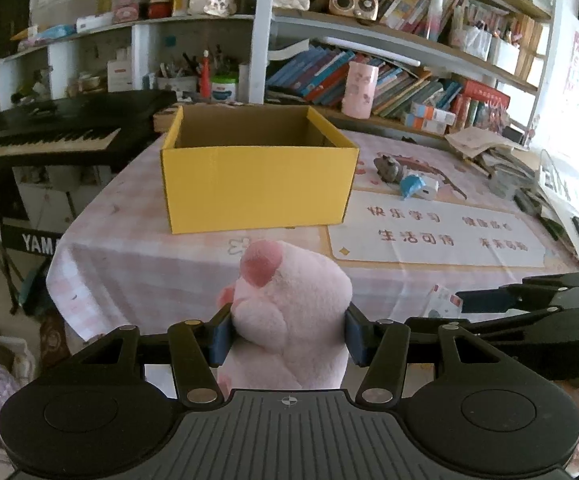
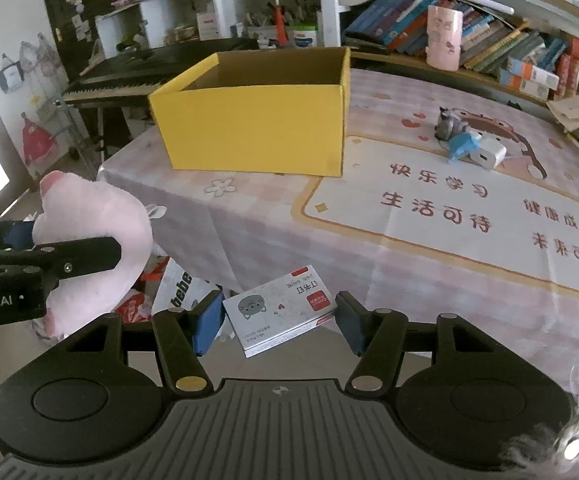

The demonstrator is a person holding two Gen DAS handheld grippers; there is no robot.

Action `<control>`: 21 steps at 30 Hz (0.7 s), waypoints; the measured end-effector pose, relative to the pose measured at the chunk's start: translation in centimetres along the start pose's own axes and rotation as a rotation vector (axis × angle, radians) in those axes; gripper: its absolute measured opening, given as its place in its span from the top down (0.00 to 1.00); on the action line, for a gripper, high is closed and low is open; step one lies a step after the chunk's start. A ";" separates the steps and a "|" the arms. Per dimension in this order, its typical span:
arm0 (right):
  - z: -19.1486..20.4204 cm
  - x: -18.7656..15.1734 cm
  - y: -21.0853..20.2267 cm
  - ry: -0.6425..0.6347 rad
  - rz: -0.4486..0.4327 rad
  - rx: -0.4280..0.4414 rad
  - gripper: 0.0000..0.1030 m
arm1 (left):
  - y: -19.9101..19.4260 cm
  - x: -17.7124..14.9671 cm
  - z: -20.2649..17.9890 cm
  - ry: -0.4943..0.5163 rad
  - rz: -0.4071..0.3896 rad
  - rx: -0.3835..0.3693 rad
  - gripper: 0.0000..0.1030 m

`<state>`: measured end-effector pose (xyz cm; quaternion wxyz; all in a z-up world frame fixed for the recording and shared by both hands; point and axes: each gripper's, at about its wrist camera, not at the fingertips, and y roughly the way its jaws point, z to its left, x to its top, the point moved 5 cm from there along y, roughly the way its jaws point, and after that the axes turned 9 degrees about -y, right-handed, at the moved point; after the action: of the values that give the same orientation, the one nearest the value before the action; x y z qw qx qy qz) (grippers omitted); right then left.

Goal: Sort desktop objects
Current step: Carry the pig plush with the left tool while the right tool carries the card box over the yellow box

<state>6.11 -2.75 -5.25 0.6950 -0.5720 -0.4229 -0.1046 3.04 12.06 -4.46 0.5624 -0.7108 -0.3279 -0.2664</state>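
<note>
We are pinching a pink plush toy in our left gripper and a small box in our right gripper, facing the yellow box on the table.

each claw is black with blue pads, brass-coloured pivots and a ribbed grey base.

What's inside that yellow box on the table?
Only the bare brown inner walls of the yellow box show over its open top. No items are visible, but its front wall hides the floor, so anything lying low can't be seen.
</note>
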 end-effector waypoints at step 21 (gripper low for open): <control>2.3 1.6 1.5 -0.062 0.016 0.029 0.44 | -0.5 0.1 2.6 -0.052 -0.015 0.018 0.47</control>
<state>7.00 0.30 -5.23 0.6906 -0.5682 -0.4411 -0.0754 2.77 14.70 -4.65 0.5582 -0.7098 -0.3499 -0.2492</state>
